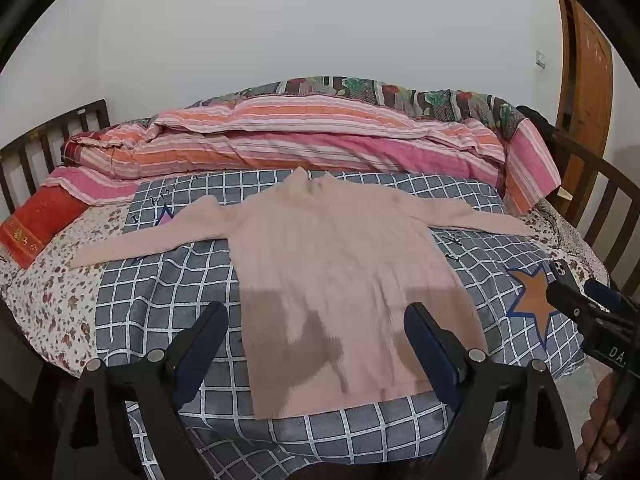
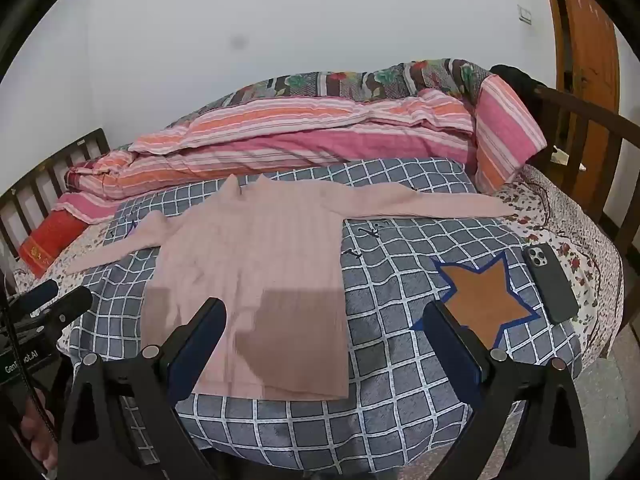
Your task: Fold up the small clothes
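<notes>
Both claws, left gripper [image 1: 316,320] and right gripper [image 2: 324,320], hang spread and empty above the hem of the pink sweater [image 1: 340,256], which looks soft, light and floppy, so pinch the sleeve cuffs out to either side.

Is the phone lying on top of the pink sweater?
No, the phone lies on the floral sheet near the bed's right edge, well apart from the pink sweater, which is spread on the checked blanket.

Pale pink ribbed sweater [image 1: 340,248] on a grey white-checked blanket [image 1: 168,300]; orange blue-edged star [image 2: 484,300] at four o'clock
</notes>
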The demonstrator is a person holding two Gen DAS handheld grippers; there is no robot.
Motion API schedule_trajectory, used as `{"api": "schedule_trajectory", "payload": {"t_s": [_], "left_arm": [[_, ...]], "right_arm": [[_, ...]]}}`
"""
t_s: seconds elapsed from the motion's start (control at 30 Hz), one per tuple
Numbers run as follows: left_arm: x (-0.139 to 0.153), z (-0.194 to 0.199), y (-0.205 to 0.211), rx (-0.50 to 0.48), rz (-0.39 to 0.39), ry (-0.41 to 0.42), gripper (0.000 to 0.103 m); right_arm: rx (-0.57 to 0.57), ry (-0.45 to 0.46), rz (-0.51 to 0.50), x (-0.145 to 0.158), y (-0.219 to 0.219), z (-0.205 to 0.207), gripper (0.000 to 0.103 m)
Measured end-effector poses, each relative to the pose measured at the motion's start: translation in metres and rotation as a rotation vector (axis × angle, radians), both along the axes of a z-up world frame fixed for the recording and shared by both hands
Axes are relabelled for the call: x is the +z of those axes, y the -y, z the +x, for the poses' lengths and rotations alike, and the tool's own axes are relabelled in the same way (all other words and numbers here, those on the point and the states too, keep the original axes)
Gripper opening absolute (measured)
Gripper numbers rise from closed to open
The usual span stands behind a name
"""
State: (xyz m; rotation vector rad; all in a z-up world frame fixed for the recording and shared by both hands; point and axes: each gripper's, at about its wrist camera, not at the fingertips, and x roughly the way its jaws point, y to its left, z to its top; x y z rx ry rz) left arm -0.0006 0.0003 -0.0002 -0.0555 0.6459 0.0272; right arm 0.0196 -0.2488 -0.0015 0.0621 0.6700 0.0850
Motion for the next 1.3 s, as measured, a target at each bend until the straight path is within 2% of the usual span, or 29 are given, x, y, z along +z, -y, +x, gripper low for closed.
{"api": "schedule_trajectory", "payload": {"t_s": [0.13,0.27,0.47,0.63,0.8,1.3], "left_arm": [[-0.004,0.001,-0.001,0.026,0.027,-0.016,0.089],[-0.006,0.009,-0.004,0.053,0.022,-0.038,0.092],[-0.007,0.006,-0.012,0.075,0.004,-0.024,0.092],[-0.005,0.000,-0.016,0.116,-0.016,0.019,0.095],[-0.004,0.003,-0.021,0.107,-0.056,-0.003,0.095],[-0.006,0.003,-0.025,0.085,-0.081,-0.007,0.095]], "right_arm": [[0.004,0.003,0.002,0.001,-0.002,0.000,0.097],[0.002,0.008,0.003,-0.002,0.002,0.000,0.097],[-0.007,0.008,-0.007,-0.002,0.001,-0.001,0.097],[-0.013,0.006,-0.010,-0.001,0.002,0.001,0.097],[-0.015,0.006,-0.011,0.000,0.004,0.000,0.097],[-0.019,0.009,-0.033,0.003,0.002,0.002,0.097]]}}
